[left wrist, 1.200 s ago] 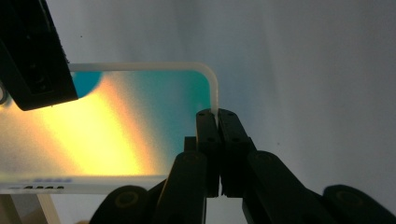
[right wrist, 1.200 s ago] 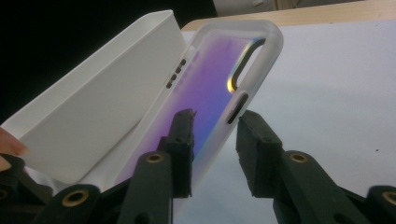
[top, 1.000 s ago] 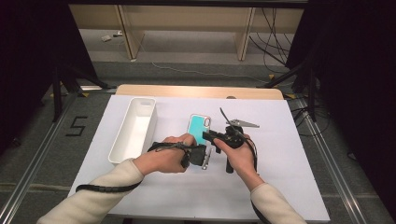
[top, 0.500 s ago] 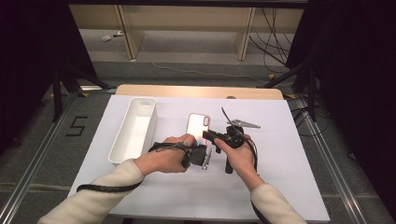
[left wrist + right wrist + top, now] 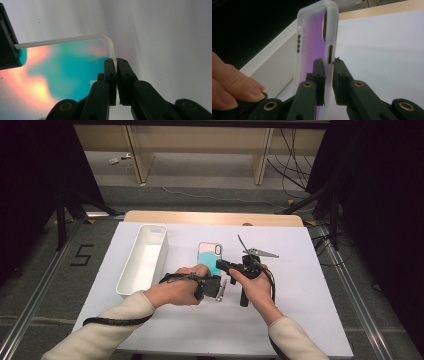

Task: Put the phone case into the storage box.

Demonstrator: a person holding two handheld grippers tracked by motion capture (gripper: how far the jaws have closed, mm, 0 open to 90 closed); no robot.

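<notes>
Centrally in the high view, one translucent teal-and-pink phone case (image 5: 209,258), long axis probably toward the frame's top, is clamped by left claw (image 5: 218,287) and just-closing right claw (image 5: 224,265), beside one white rectangular plastic bin (image 5: 145,257).

Translucent frosted plastic rim on the glossy teal-pink phone case (image 5: 209,258) (smooth); matt white plastic bin (image 5: 143,261).

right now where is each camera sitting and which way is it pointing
High view: above the person's side, looking forward and down on the table; both forearms, left gripper, right gripper.
Left gripper view: rides that gripper, looking along its jaws, shut on the phone case rim.
Right gripper view: rides that gripper, looking along its closing jaws pinching the case's side, white bin behind; a hand's fingers at left.
All three share the phone case.
</notes>
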